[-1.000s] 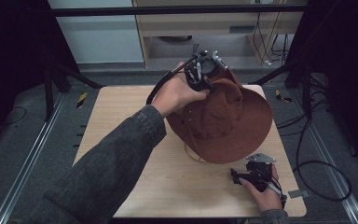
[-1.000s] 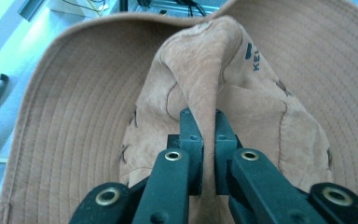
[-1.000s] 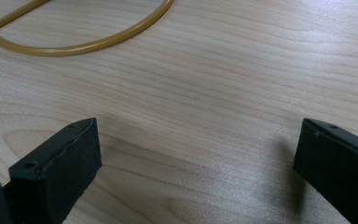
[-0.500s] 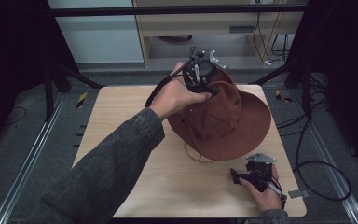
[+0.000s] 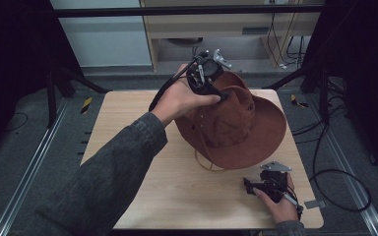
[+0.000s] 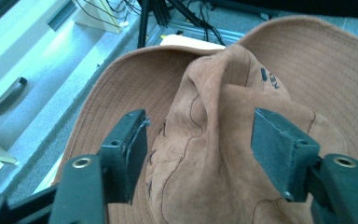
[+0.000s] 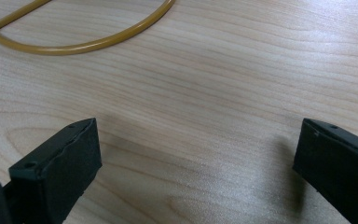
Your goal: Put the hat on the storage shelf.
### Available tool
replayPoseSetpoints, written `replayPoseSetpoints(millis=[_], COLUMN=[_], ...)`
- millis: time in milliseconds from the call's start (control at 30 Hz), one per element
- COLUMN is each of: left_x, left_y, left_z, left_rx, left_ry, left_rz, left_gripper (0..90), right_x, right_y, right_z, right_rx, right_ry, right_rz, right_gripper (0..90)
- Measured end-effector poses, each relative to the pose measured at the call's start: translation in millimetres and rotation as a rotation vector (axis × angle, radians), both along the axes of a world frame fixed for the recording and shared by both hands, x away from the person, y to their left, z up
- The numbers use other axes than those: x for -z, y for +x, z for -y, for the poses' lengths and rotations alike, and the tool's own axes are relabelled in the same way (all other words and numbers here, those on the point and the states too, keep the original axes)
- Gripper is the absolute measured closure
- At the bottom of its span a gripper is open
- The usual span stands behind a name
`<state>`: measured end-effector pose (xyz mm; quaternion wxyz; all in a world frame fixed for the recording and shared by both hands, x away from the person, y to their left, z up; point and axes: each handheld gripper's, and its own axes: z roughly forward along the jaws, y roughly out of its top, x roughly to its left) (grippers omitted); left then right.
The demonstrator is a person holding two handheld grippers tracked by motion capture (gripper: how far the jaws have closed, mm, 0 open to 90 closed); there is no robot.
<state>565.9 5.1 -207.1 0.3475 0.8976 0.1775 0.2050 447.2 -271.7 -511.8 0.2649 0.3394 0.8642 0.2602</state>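
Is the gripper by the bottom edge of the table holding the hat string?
No, the right gripper has its fingers wide apart over bare table, and the string lies farther off.

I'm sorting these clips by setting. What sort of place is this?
Probably a lab or workshop recording station: a small wooden table inside a dark metal frame, loose cables on the grey floor, and a hat handled with hand-held grippers.
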Motion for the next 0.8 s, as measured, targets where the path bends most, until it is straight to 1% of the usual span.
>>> replayPoseSetpoints(millis=[33,100,133,167,233,267,300,367,400,433,467,500,533,600,733,800], left_x=[0.2,-1.3,-1.3,-2.3,-5.2,-7.2,-8.0,-6.6,-5.5,-4.6,-3.8,-2.8,-2.8,-1.8,0.6,1.0], left_y=[-1.2,-6.3,-6.3,-8.0,-9.2,-9.8,-10.9,-11.7,-12.2,-13.5,-14.4,-15.7,-15.7,-16.6,-18.0,-20.3], left_z=[-0.9,-4.2,-4.2,-5.8,-7.6,-9.6,-12.0,-12.8,-12.9,-13.6,-14.2,-14.7,-14.7,-16.1,-19.2,-22.7], left_rx=[0.004,0.006,0.006,0.011,0.026,0.019,0.02,0.022,0.019,0.011,0.011,0.021,0.021,0.023,0.054,0.065], left_ry=[0.001,-0.001,-0.001,-0.013,0.003,-0.003,-0.019,-0.019,-0.017,-0.022,-0.034,-0.048,-0.048,-0.058,-0.066,-0.077], left_rz=[0.002,0.006,0.006,0.005,0.003,0.009,0.001,-0.001,0.001,0.011,0.016,0.012,0.012,0.015,0.007,0.006], left_gripper=[33.2,31.7,31.6,31.6,27.6,27.6,24.3,22.7,20.5,18.6,16.7,11.2,9.8,9.1,5.5,5.4], right_x=[-0.9,-1.3,-1.3,-1.3,-1.3,-1.3,0.0,0.0,-0.1,-0.1,0.0,0.0,0.0,0.0,0.0,0.0], right_y=[1.4,1.4,1.4,1.4,1.4,1.4,-0.4,-0.4,-0.5,-0.5,-0.4,-0.4,-0.4,-0.4,-0.4,-0.4], right_z=[1.3,1.4,1.4,1.4,1.5,1.5,-0.2,0.0,-0.2,-0.2,-0.2,-0.1,-0.1,0.0,-0.2,-0.2], right_rx=[-0.012,-0.015,-0.015,-0.015,-0.015,-0.015,0.0,0.0,0.0,0.0,0.0,0.0,0.0,0.0,0.0,0.0], right_ry=[-0.016,-0.015,-0.015,-0.015,-0.015,-0.015,-0.005,-0.005,-0.001,-0.002,-0.002,-0.002,-0.002,-0.003,-0.002,-0.002], right_rz=[0.011,0.007,0.007,0.008,0.008,0.008,0.001,0.002,0.0,0.0,0.0,0.001,0.001,0.001,0.001,0.0], right_gripper=[0.7,0.7,0.7,0.7,0.8,0.8,0.8,0.7,0.7,0.8,0.8,0.7,0.7,0.7,0.7,0.7])
